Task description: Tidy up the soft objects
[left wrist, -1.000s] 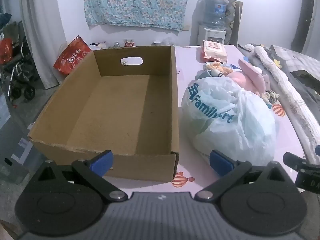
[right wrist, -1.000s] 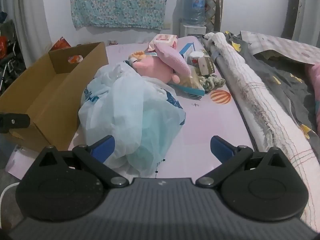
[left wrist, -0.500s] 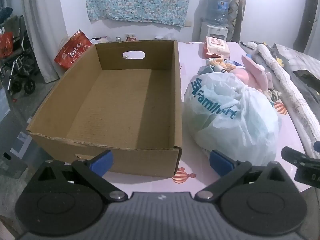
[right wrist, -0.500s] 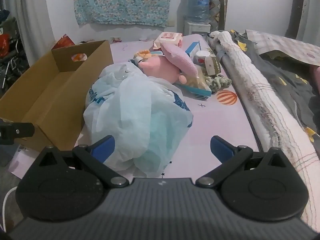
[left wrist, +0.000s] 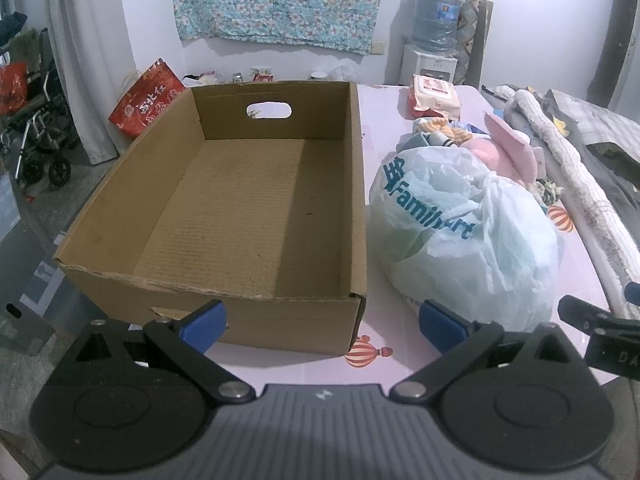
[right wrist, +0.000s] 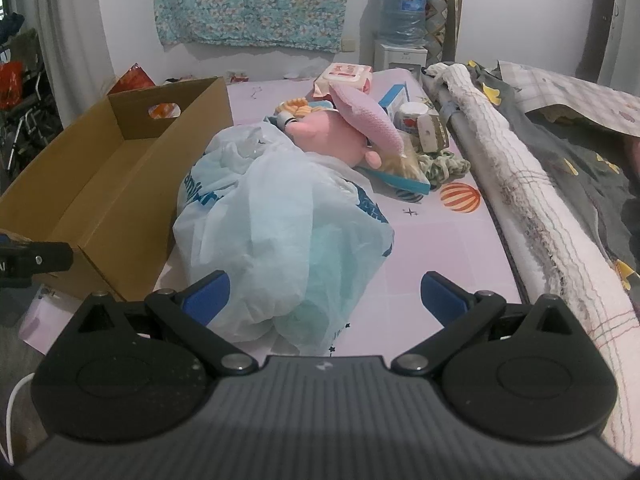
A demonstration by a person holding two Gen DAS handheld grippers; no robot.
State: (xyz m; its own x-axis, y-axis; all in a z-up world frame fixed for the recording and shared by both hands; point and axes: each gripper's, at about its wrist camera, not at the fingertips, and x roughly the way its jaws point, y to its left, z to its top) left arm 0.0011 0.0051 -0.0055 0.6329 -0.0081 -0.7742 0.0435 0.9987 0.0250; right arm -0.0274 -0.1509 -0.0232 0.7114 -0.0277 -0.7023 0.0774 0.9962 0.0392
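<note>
Cardboard box (left wrist: 248,216), empty, sits straight ahead of left gripper (left wrist: 322,320), long axis running away from it. FamilyMart plastic bag (right wrist: 276,240) lies dead ahead of right gripper (right wrist: 324,296), just beside box's right wall; right gripper nearer it. Both grippers spread wide, holding nothing. Pink plush toy (right wrist: 340,124) farther ahead, behind bag, partly hidden. Wet wipes pack (left wrist: 434,98) farthest. Bag contents hard to make out.
</note>
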